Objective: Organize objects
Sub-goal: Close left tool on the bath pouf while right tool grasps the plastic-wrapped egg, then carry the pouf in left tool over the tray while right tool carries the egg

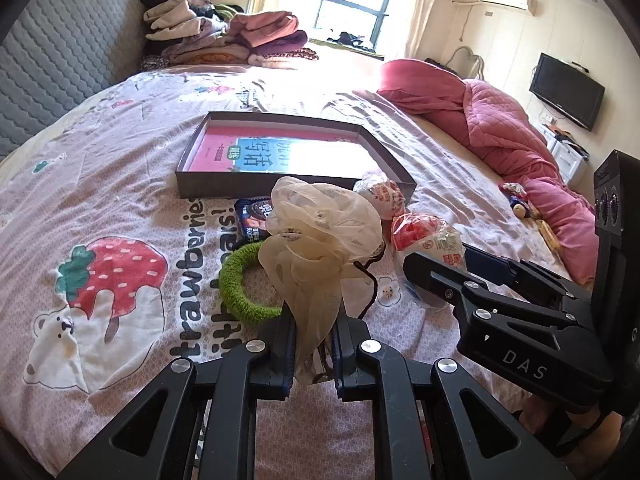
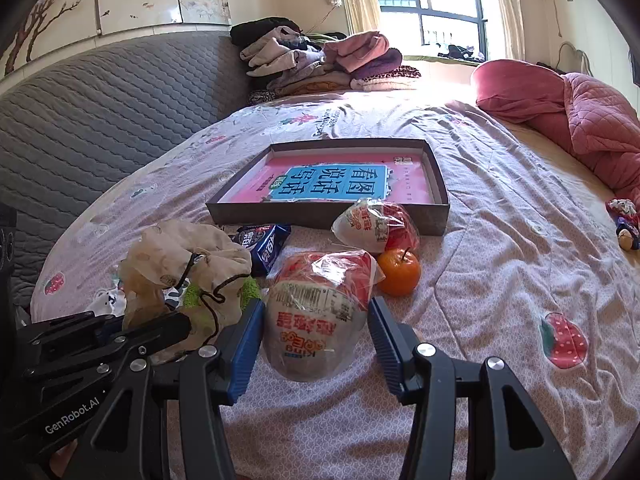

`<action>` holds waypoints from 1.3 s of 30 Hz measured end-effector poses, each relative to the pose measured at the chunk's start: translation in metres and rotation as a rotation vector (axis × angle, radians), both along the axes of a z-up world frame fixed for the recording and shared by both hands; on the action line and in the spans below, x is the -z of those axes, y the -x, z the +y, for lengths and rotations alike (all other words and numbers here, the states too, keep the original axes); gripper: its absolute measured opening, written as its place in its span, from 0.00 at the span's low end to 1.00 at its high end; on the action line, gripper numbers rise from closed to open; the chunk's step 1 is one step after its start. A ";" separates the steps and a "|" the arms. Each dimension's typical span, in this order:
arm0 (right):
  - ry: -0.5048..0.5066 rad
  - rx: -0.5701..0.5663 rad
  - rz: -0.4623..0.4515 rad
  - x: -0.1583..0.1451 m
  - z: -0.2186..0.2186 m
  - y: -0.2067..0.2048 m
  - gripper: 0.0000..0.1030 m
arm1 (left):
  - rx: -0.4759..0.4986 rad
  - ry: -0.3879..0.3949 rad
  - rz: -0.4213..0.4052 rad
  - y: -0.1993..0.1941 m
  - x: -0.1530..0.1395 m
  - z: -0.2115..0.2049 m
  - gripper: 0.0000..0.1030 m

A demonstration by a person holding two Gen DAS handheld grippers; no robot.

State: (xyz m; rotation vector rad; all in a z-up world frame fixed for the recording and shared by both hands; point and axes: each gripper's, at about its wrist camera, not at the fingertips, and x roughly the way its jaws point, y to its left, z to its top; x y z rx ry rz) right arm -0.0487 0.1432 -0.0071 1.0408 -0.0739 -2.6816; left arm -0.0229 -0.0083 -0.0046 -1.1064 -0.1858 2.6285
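My left tongs (image 1: 314, 344) were clamped on the gathered neck of a cream organza pouch (image 1: 320, 232), which stood raised off the strawberry-print bedsheet (image 1: 120, 184) with its black drawstring (image 1: 370, 280) dangling loose; I judged that pinching the bunched fabric, rather than the puffy top, was what kept so limp a thing from slipping. My right tongs (image 2: 316, 344) stood spread wide on either side of a plastic-wrapped toy egg (image 2: 316, 312) lying on the sheet, blue pads just clear of its sides, lined up across its widest part for what looked like the next pick.

The shallow grey box (image 2: 438, 184), beyond the clutter with a pink-and-blue book (image 2: 340, 180) flat in its bottom, appeared to be the collecting place. Loose items lay near its front wall: a second wrapped egg (image 2: 370, 224) touching that wall, a tangerine (image 2: 398, 272) beside it, a blue snack packet (image 2: 266, 246), and a green hair tie (image 1: 236, 284) partly hidden behind the pouch.

With only the book inside the box, I reckoned the sorting had barely begun. The egg's slick wrapper and rounded shell suggested it could squirt out under a hard squeeze.
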 end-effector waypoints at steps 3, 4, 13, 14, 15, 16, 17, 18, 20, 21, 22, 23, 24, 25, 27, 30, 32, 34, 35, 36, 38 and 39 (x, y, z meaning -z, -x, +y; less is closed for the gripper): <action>-0.001 -0.005 0.011 -0.004 -0.002 0.004 0.51 | 0.000 0.002 0.010 0.005 -0.003 0.001 0.14; 0.000 -0.007 0.015 -0.005 -0.002 0.006 0.51 | -0.001 0.003 0.015 0.007 -0.005 0.001 0.14; 0.005 0.004 0.057 -0.018 0.004 0.028 0.51 | -0.008 -0.001 0.042 0.034 -0.015 0.003 0.14; 0.004 0.004 0.060 -0.019 0.004 0.031 0.51 | -0.008 0.001 0.045 0.037 -0.016 0.003 0.14; 0.002 0.007 0.065 -0.020 0.004 0.035 0.51 | -0.009 -0.001 0.046 0.040 -0.016 0.004 0.14; 0.000 0.008 0.070 -0.022 0.004 0.038 0.51 | -0.008 -0.001 0.045 0.043 -0.016 0.004 0.14; -0.001 0.008 0.074 -0.023 0.004 0.041 0.51 | -0.009 -0.002 0.044 0.047 -0.016 0.004 0.14; -0.004 0.009 0.079 -0.024 0.004 0.045 0.51 | -0.010 -0.002 0.043 0.051 -0.016 0.003 0.14; -0.011 0.010 0.088 -0.027 0.004 0.053 0.51 | -0.013 0.002 0.041 0.059 -0.016 0.003 0.14; -0.015 0.008 0.093 -0.028 0.004 0.057 0.51 | -0.017 0.004 0.045 0.063 -0.016 0.003 0.14; -0.020 0.007 0.097 -0.029 0.003 0.062 0.51 | -0.018 0.006 0.047 0.066 -0.017 0.003 0.14; -0.023 0.008 0.100 -0.030 0.003 0.066 0.51 | -0.022 0.007 0.046 0.071 -0.018 0.003 0.14; -0.024 0.009 0.101 -0.031 0.003 0.070 0.51 | -0.021 0.003 0.041 0.076 -0.019 0.002 0.14; -0.025 0.009 0.105 -0.032 0.004 0.074 0.51 | -0.021 -0.001 0.040 0.080 -0.020 0.002 0.14; -0.027 0.012 0.113 -0.033 0.005 0.081 0.51 | -0.022 0.010 0.048 0.088 -0.022 0.004 0.14; -0.033 0.016 0.119 -0.034 0.008 0.091 0.51 | -0.022 0.021 0.056 0.100 -0.024 0.006 0.14; -0.037 0.020 0.124 -0.034 0.011 0.097 0.51 | -0.027 0.020 0.061 0.109 -0.026 0.006 0.14; -0.038 0.028 0.120 -0.033 0.016 0.103 0.51 | -0.033 0.017 0.063 0.118 -0.026 0.005 0.14; -0.036 0.029 0.117 -0.033 0.018 0.105 0.51 | -0.038 0.016 0.064 0.122 -0.026 0.005 0.14; -0.038 0.033 0.117 -0.032 0.020 0.108 0.51 | -0.043 0.016 0.063 0.126 -0.025 0.004 0.14; -0.048 0.036 0.122 -0.032 0.024 0.114 0.51 | -0.055 0.009 0.054 0.136 -0.024 0.001 0.14; -0.051 0.039 0.121 -0.032 0.026 0.117 0.51 | -0.062 0.008 0.047 0.140 -0.023 0.000 0.14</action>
